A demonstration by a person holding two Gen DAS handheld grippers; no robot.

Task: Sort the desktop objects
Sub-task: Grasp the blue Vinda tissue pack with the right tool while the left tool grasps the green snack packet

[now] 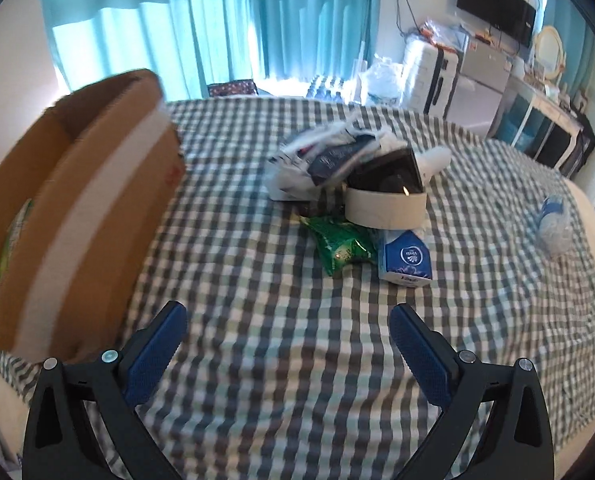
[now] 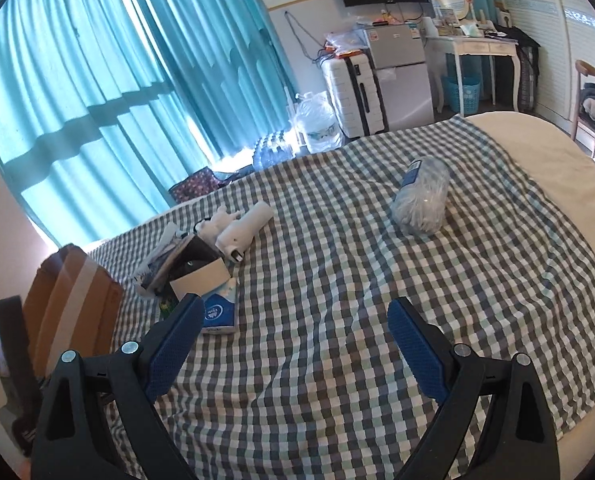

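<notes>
Both the left hand-held gripper (image 1: 287, 338) and right hand-held gripper (image 2: 293, 334) gaped wide and empty, the blue tissue pack (image 1: 405, 260) at one o'clock in the heap, where crowding neighbours risked a snagged grasp.

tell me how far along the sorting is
Barely started, it seems. Done: the cardboard box already holds something green and white. In hand: nothing; the left tool and right tool are both open and empty above the checked cloth. Left: the green packet, blue tissue pack, open black-and-white box, white bottle and, lying apart, the clear plastic bag.
</notes>
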